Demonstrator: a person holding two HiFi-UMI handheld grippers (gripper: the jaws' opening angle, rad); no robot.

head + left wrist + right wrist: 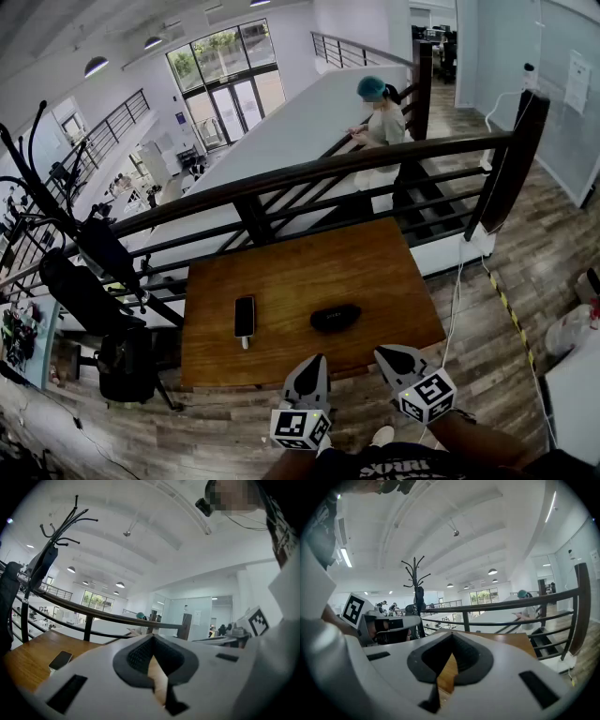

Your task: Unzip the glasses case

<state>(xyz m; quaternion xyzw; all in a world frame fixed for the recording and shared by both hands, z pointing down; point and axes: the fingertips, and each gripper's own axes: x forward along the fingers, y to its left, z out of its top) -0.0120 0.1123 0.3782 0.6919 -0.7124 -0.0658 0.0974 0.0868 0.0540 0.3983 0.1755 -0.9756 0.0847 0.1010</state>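
— Holding anything in your left gripper (314,364)?
— No. Its fingers are pressed together with nothing between them, and your right gripper (386,354) is the same.
— Where's the black glasses case (336,317)?
— It's lying on the wooden table (375,262), ahead of your fingertips and between the two pairs, touching neither. A phone (244,316) lies ahead-left of your left fingers.

A black oval glasses case (336,318) lies on the brown wooden bench (375,267), right of centre, nearer the front edge; a dark flat phone (245,317) lies left of it, apart; a dark metal railing (281,178) runs behind the far edge; a black coat stand (56,206) stands beyond the left edge.
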